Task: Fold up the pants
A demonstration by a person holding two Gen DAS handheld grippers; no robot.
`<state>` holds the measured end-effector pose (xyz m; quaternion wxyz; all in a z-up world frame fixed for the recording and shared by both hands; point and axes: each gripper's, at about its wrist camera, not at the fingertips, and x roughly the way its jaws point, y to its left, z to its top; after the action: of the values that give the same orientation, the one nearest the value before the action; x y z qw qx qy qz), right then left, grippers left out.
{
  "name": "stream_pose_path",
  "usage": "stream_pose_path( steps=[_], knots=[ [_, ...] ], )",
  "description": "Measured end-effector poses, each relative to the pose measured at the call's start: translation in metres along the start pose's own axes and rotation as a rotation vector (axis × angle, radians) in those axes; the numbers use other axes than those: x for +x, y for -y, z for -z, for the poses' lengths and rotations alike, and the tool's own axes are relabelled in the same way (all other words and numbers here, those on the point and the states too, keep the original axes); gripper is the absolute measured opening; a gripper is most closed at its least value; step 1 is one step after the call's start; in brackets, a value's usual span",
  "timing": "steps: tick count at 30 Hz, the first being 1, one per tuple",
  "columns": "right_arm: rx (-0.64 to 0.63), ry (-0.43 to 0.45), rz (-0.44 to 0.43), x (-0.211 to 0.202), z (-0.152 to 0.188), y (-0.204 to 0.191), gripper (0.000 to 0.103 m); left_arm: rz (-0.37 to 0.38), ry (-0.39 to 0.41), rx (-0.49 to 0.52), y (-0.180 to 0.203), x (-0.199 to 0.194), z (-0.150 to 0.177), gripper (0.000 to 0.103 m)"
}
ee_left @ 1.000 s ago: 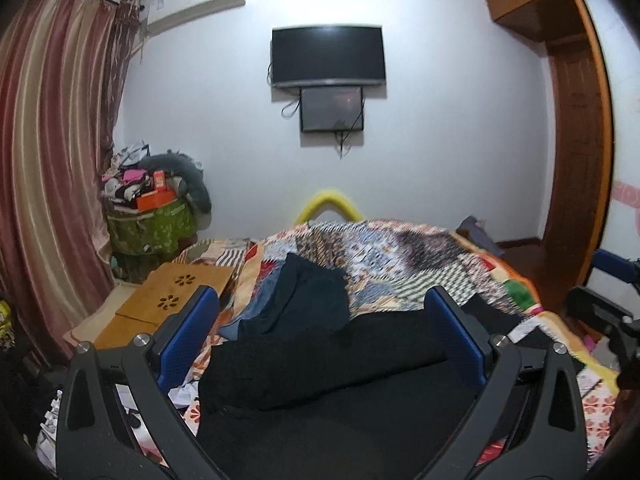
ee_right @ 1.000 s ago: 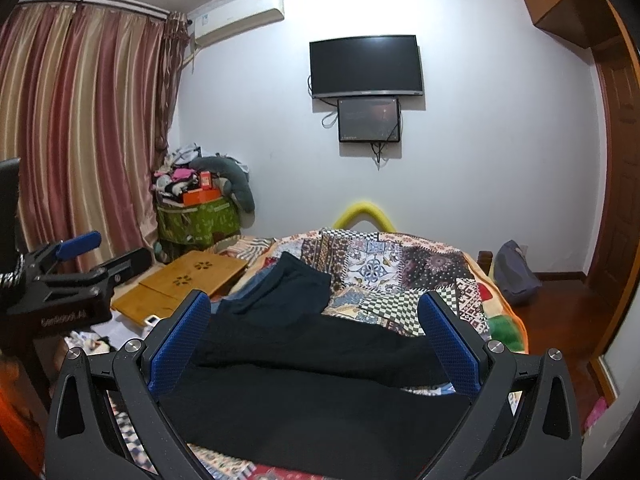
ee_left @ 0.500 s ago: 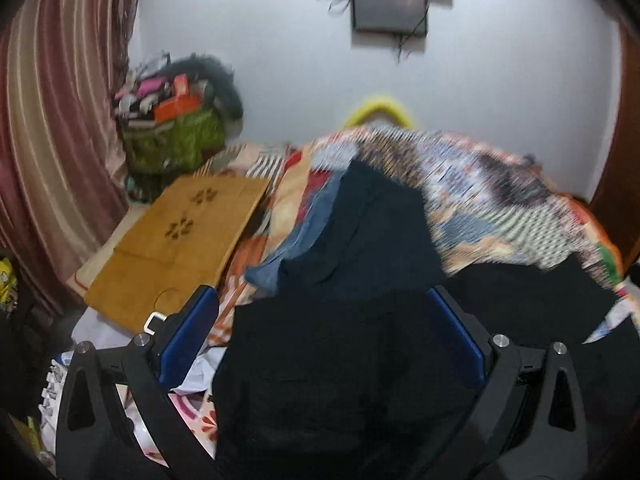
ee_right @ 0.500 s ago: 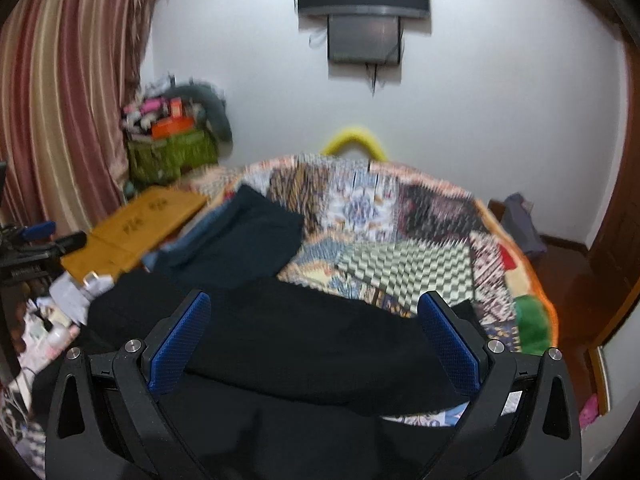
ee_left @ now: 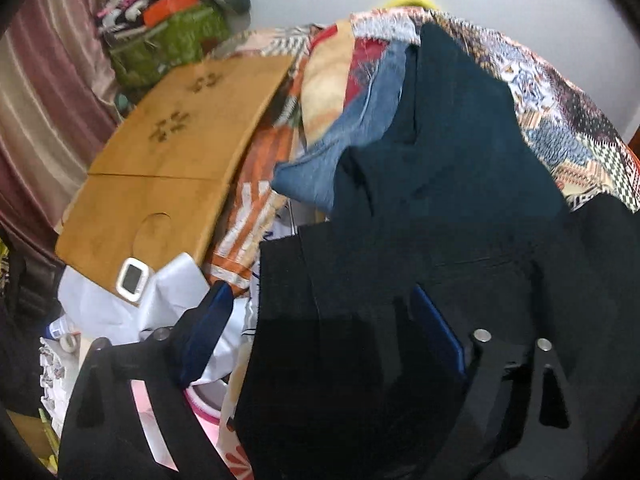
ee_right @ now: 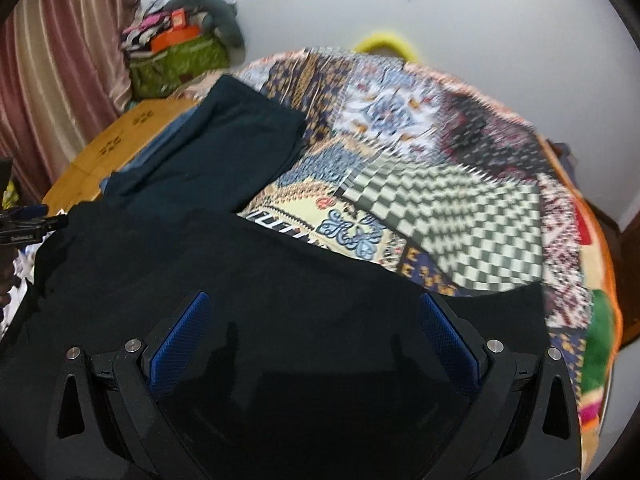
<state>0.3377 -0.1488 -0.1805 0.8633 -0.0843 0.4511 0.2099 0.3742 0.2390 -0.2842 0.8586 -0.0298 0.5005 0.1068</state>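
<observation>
pants: black pants (ee_right: 256,280) lie flat across the near end of the bed (ee_right: 460,184), filling the lower half of both views.
long axis: runs left-right across the right wrist frame, from the left edge to an end at mid right.
left end: in the left wrist view a straight cloth edge (ee_left: 264,320) drops down the lower centre of frame; judged to be the pants' end on that side.
left gripper: (ee_left: 320,328) jaws wide and closing, not yet on cloth. That edge lies between the two blue pads, left pad off the cloth over white clutter, right pad over the black.
right gripper: (ee_right: 316,340) jaws wide apart, nothing pinched, both pads above black fabric, pointing down at it. Pants' far edge lies just above the fingertips in frame.
nearer hand: each is over its own part; left is on the edge, right sits mid-fabric, well short of the right end.
other clothes: dark teal piece (ee_right: 224,140) and blue denim (ee_left: 352,140) lie beyond the pants, upper left, overlapping them; not the target.
next move, judged: left pinches the edge, right needs an edge too, then carry along the long axis.
risk: black on black, layer count hard to read; frames are blurred.
</observation>
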Motion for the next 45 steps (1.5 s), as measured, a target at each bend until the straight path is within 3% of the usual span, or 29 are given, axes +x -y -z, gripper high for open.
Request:
stream_pose_path(
  steps=[4, 8, 10, 13, 14, 16, 18, 21, 24, 27, 34, 38, 45],
  knots=[
    [-0.034, -0.068, -0.043, 0.026, -0.013, 0.001, 0.100, 0.035, -0.055, -0.013, 0.000, 0.022, -0.008, 0.082],
    [-0.066, -0.134, -0.058, 0.049, -0.023, -0.002, 0.088, 0.068, -0.114, -0.030, 0.003, 0.039, -0.010, 0.063],
    [-0.056, -0.165, -0.089, 0.060, -0.025, 0.000, 0.082, 0.068, -0.123, -0.040, 0.006, 0.042, -0.011, 0.060],
    [-0.055, -0.171, -0.107, 0.065, -0.023, -0.001, 0.075, 0.038, -0.111, -0.032, 0.008, 0.038, -0.011, 0.039],
    [-0.065, -0.166, -0.106, 0.065, -0.024, -0.002, 0.070, 0.023, -0.109, -0.037, 0.007, 0.037, -0.011, 0.029],
    [-0.076, -0.149, -0.106, 0.060, -0.020, -0.006, 0.058, 0.026, -0.116, -0.061, 0.001, 0.033, -0.012, 0.021],
    [-0.065, -0.132, -0.105, 0.058, -0.017, -0.004, 0.034, -0.009, -0.096, -0.050, 0.002, 0.028, -0.011, 0.007],
    [-0.059, -0.122, -0.075, 0.056, -0.010, -0.006, 0.015, -0.046, -0.076, -0.025, 0.008, 0.017, -0.008, 0.006],
    [-0.065, -0.123, -0.050, 0.052, -0.008, -0.011, 0.008, -0.060, -0.022, -0.013, 0.008, -0.006, -0.010, 0.005],
    [-0.050, -0.107, -0.045, 0.042, -0.011, -0.007, 0.007, -0.039, 0.023, -0.038, 0.002, -0.034, -0.017, 0.005],
    [-0.023, 0.053, 0.005, -0.026, -0.031, -0.002, 0.007, -0.001, 0.160, -0.047, -0.001, -0.115, -0.037, 0.005],
    [-0.035, 0.110, 0.019, -0.066, -0.030, -0.009, 0.006, 0.031, 0.198, -0.038, 0.002, -0.149, -0.026, 0.004],
    [-0.069, 0.129, 0.019, -0.106, 0.005, -0.027, 0.006, 0.059, 0.208, -0.018, 0.007, -0.184, 0.012, 0.004]
  ],
)
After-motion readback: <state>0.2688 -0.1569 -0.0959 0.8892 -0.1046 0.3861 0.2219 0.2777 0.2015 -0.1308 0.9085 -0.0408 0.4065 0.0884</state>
